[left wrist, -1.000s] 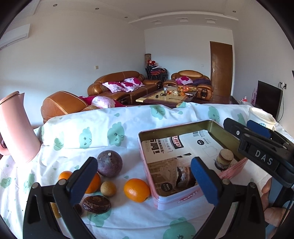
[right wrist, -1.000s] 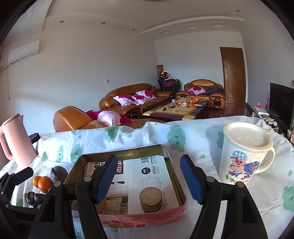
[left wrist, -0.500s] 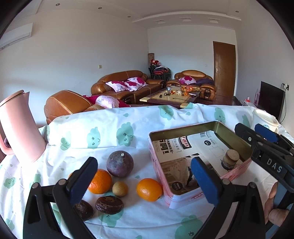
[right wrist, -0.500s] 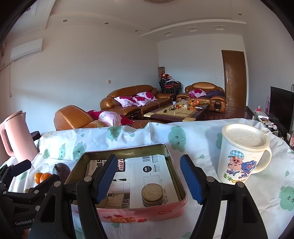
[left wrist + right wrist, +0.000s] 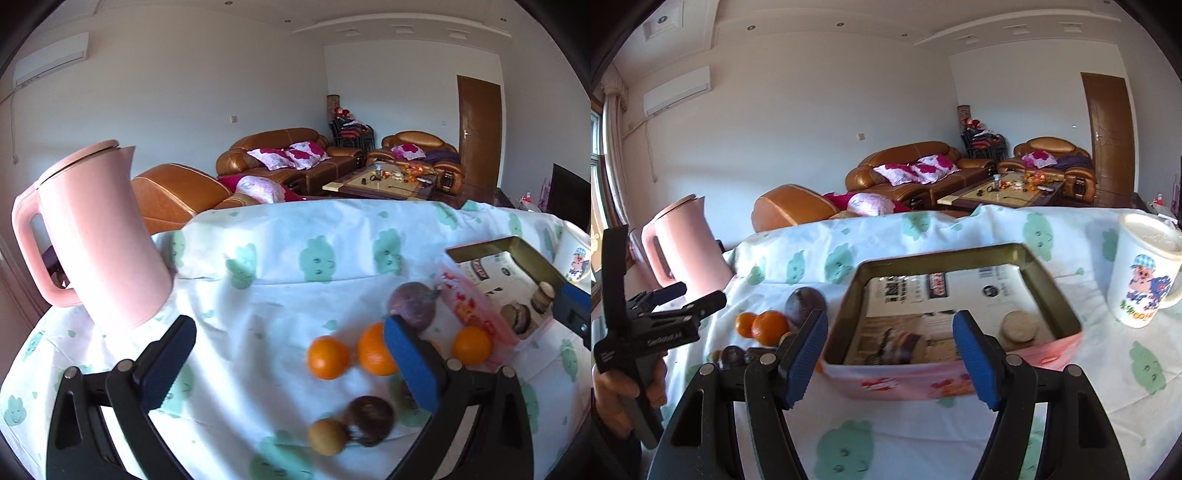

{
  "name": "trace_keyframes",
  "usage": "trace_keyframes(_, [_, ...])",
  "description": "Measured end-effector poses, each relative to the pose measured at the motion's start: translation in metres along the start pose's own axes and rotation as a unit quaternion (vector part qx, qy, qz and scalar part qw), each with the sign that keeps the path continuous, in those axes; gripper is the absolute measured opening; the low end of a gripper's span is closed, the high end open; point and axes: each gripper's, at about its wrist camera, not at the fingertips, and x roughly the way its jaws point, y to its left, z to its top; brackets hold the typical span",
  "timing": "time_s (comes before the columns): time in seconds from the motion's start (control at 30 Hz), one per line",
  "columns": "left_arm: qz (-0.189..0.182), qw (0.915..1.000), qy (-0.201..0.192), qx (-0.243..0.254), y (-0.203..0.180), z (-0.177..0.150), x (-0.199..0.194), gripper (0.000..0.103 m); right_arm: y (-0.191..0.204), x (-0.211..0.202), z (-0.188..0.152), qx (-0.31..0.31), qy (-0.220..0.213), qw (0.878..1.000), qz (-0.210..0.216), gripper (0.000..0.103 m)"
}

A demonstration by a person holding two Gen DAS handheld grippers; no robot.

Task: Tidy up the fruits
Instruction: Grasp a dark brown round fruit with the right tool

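Task barely begun: three round oranges [image 5: 327,357], purple passion fruit [image 5: 412,303] etc. lie loose on cloud-print-covered worktop [image 5: 288,295] beside pink rectangular tin [image 5: 955,380]; left claw [image 5: 290,363] and right claw [image 5: 890,360] both open, empty.

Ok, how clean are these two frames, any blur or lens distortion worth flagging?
Left wrist view: motion blur smears the oranges and dark fruits; the pink kettle leans from fisheye bending. Right wrist view: mostly sharper, the tin slightly soft at its front wall, the mug readable; dark vignette in the corners of both.
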Motion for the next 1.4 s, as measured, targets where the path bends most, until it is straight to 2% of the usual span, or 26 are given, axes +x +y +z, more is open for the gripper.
trace_keyframes(0.13, [0.016, 0.9996, 0.02, -0.015, 0.03, 0.0, 0.009, 0.103, 0.043, 0.006, -0.011, -0.022, 0.023, 0.999, 0.038, 0.066])
trace_keyframes(0.2, [0.018, 0.9994, 0.024, -0.019, 0.041, -0.001, 0.008, 0.103, 0.064, 0.016, -0.017, -0.03, 0.046, 0.997, 0.059, 0.062])
trace_keyframes(0.3, [0.006, 0.9992, 0.035, -0.019, 0.047, -0.002, 0.007, 0.103, 0.087, 0.038, -0.023, -0.037, 0.092, 0.993, 0.066, 0.055])
trace_keyframes(0.43, [-0.005, 0.9994, 0.034, 0.005, 0.045, -0.001, 0.002, 0.103, 0.095, 0.062, -0.026, -0.007, 0.129, 0.988, 0.086, 0.054])
trace_keyframes(0.6, [-0.007, 0.9979, 0.039, 0.052, 0.037, -0.002, 0.0, 0.103, 0.094, 0.095, -0.031, 0.032, 0.186, 0.979, 0.081, 0.053])
trace_keyframes(0.73, [-0.015, 0.9959, 0.051, 0.074, 0.035, -0.004, 0.002, 0.103, 0.094, 0.099, -0.028, 0.03, 0.185, 0.979, 0.084, 0.053])
trace_keyframes(0.8, [-0.018, 0.9948, 0.052, 0.085, 0.034, -0.005, 0.003, 0.103, 0.099, 0.098, -0.028, 0.014, 0.191, 0.978, 0.087, 0.045])
trace_keyframes(0.83, [-0.024, 0.9944, 0.052, 0.088, 0.034, -0.006, 0.002, 0.103, 0.101, 0.096, -0.028, 0.009, 0.19, 0.978, 0.09, 0.045])
trace_keyframes(0.93, [-0.06, 0.993, 0.053, 0.088, 0.036, -0.008, -0.001, 0.103, 0.098, 0.089, -0.029, 0.014, 0.185, 0.977, 0.107, 0.045])
trace_keyframes(1.0, [-0.089, 0.9908, 0.044, 0.091, 0.036, -0.008, -0.006, 0.103, 0.096, 0.079, -0.024, 0.022, 0.164, 0.979, 0.122, 0.045])
trace_keyframes(1.07, [-0.123, 0.9862, 0.033, 0.106, 0.03, -0.009, -0.014, 0.103, 0.094, 0.066, -0.014, 0.021, 0.13, 0.983, 0.125, 0.045])
trace_keyframes(1.2, [-0.168, 0.9728, 0.022, 0.158, 0.01, -0.016, -0.023, 0.101, 0.092, 0.042, -0.002, -0.011, 0.075, 0.992, 0.097, 0.045])
trace_keyframes(1.33, [-0.182, 0.9591, 0.045, 0.212, -0.006, -0.028, -0.019, 0.081, 0.081, 0.038, 0.005, -0.004, 0.066, 0.994, 0.083, 0.045])
trace_keyframes(1.4, [-0.186, 0.9556, 0.052, 0.223, -0.002, -0.032, -0.019, 0.079, 0.073, 0.04, 0.007, 0.009, 0.068, 0.994, 0.08, 0.045])
